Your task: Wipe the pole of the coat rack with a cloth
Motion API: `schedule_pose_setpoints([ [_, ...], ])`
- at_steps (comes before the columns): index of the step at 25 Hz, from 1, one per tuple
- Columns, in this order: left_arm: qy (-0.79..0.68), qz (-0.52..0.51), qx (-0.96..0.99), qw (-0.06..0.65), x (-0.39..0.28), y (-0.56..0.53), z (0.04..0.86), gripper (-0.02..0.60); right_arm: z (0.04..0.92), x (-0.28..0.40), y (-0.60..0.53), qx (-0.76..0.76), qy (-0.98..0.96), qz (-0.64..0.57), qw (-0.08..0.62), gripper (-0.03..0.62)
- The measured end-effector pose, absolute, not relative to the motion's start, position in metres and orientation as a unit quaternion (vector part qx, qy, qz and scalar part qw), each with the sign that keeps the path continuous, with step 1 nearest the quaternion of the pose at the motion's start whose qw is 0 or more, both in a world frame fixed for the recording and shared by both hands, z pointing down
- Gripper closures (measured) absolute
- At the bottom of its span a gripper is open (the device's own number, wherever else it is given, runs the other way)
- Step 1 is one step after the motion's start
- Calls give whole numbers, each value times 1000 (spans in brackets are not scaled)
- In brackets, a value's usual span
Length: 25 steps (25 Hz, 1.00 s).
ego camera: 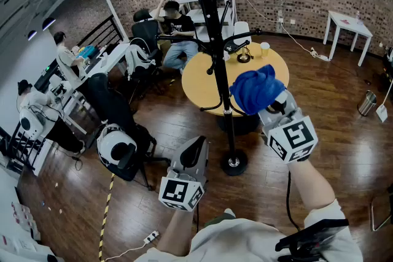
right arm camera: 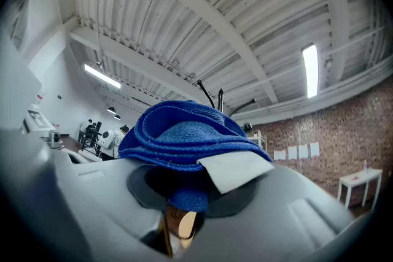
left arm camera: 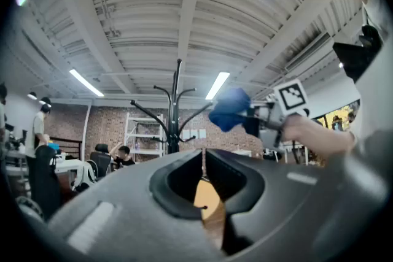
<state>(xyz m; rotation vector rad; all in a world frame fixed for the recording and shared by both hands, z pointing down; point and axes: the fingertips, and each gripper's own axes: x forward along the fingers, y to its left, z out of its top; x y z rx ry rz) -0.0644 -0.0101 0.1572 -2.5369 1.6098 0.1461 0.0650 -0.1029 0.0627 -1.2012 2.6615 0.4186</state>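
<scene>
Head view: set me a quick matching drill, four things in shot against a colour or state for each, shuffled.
Things:
1. cloth
2. coat rack pole
3. round table
4. left gripper

Colour or state:
A. black, standing upright
B. yellow top
C. blue, clamped in the right gripper
D. jaws together, nothing between them

Pairs: 1-C, 2-A, 3-B, 4-D
</scene>
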Motion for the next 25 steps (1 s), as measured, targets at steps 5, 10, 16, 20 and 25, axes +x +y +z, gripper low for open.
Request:
schedule_pose_setpoints([
  [5, 556, 53, -825, 87, -103, -45, 120, 569, -64, 8, -206, -378, 910, 152, 70, 496],
  [10, 557, 61, -824, 78, -114, -73, 133, 569, -62, -24, -287, -387, 921, 28, 34, 496],
  [16, 569, 71, -816, 68, -130, -105, 138, 569, 42, -50, -295, -419, 907, -21, 15, 496],
  [20, 574, 69, -813, 66, -120, -124, 133, 569, 89, -45, -298, -421, 906, -21, 25, 496],
  [25, 577, 69, -811, 64, -131, -146, 153, 569, 28, -70, -236, -344, 931, 100, 70, 496],
])
